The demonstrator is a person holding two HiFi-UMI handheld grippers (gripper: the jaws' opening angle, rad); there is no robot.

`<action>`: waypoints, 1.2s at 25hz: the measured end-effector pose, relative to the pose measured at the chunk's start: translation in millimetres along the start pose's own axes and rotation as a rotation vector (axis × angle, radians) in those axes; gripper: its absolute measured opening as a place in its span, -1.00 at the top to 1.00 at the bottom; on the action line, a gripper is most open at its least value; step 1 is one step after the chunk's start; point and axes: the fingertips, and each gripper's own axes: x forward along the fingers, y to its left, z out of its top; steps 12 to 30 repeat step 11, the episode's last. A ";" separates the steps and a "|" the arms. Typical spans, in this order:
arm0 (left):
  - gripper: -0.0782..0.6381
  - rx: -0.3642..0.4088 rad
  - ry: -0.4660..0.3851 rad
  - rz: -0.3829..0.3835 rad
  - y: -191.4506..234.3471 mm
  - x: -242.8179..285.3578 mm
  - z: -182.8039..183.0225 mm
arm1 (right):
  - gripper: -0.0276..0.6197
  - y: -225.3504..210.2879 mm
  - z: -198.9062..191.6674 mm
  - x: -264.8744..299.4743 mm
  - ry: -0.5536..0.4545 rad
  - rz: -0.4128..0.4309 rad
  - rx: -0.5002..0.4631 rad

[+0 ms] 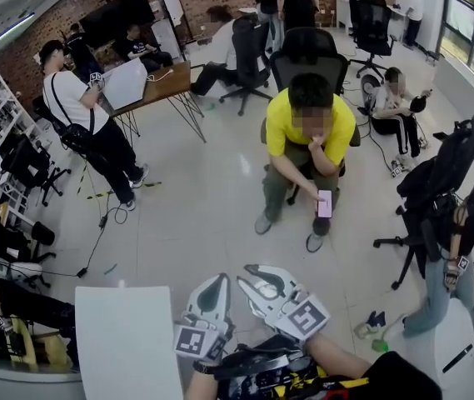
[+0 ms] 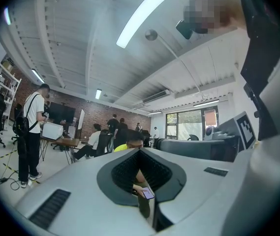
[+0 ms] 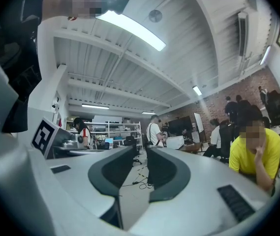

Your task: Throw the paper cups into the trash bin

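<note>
Left gripper [image 2: 140, 151] closed; right gripper [image 3: 140, 149] barely parted.

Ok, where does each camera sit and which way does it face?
Head view: on the person's head, steeply down at the floor; left gripper, right gripper, forearms.
Left gripper view: rides that gripper, level toward the seated person in yellow; own jaws.
Right gripper view: rides that gripper, level toward shelves; own jaws.
All three share that person.

You are holding a white left gripper [image 1: 219, 281] and white right gripper [image 1: 250, 275] bearing black-and-white square markers [image 1: 306, 316]; the seated person [image 1: 307, 140] is wearing yellow, holding a pink phone [image 1: 325, 203].
</note>
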 end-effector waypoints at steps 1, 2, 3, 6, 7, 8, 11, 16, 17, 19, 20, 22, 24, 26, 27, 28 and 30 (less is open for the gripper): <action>0.77 -0.005 0.012 -0.003 -0.1 -1.7 -2.8 | 0.62 -0.3 -0.4 -0.5 0.002 -0.005 -0.002; 0.77 -0.010 0.017 -0.003 0.4 -3.0 -4.3 | 0.62 -0.9 -0.7 -1.1 0.003 -0.010 -0.004; 0.77 -0.015 0.019 -0.001 1.4 -4.3 -5.0 | 0.62 -1.6 -0.9 -1.7 0.004 -0.015 -0.007; 0.77 -0.020 0.019 0.003 5.2 -9.3 -5.1 | 0.62 -2.3 -0.6 -3.0 0.007 -0.034 -0.016; 0.77 -0.020 0.021 0.002 6.7 -11.1 -5.4 | 0.62 -2.3 -0.3 -3.3 0.005 -0.041 -0.020; 0.77 -0.019 0.021 0.000 7.9 -12.6 -5.6 | 0.66 -2.4 0.1 -3.5 0.004 -0.048 -0.022; 0.77 -0.017 0.021 -0.006 10.8 -15.9 -6.2 | 0.73 -3.0 1.6 -4.5 -0.002 -0.070 -0.019; 0.77 -0.017 0.021 -0.006 10.8 -15.9 -6.2 | 0.73 -3.0 1.6 -4.5 -0.002 -0.070 -0.019; 0.77 -0.017 0.021 -0.006 10.8 -15.9 -6.2 | 0.73 -3.0 1.6 -4.5 -0.002 -0.070 -0.019; 0.77 -0.017 0.021 -0.006 10.8 -15.9 -6.2 | 0.73 -3.0 1.6 -4.5 -0.002 -0.070 -0.019; 0.77 -0.017 0.021 -0.006 10.8 -15.9 -6.2 | 0.73 -3.0 1.6 -4.5 -0.002 -0.070 -0.019; 0.77 -0.017 0.021 -0.006 10.8 -15.9 -6.2 | 0.73 -3.0 1.6 -4.5 -0.002 -0.070 -0.019; 0.77 -0.017 0.021 -0.006 10.8 -15.9 -6.2 | 0.73 -3.0 1.6 -4.5 -0.002 -0.070 -0.019; 0.77 -0.017 0.021 -0.006 10.8 -15.9 -6.2 | 0.73 -3.0 1.6 -4.5 -0.002 -0.070 -0.019; 0.77 -0.017 0.021 -0.006 10.8 -15.9 -6.2 | 0.73 -3.0 1.6 -4.5 -0.002 -0.070 -0.019; 0.77 -0.017 0.021 -0.006 10.8 -15.9 -6.2 | 0.73 -3.0 1.6 -4.5 -0.002 -0.070 -0.019; 0.77 -0.017 0.021 -0.006 10.8 -15.9 -6.2 | 0.73 -3.0 1.6 -4.5 -0.002 -0.070 -0.019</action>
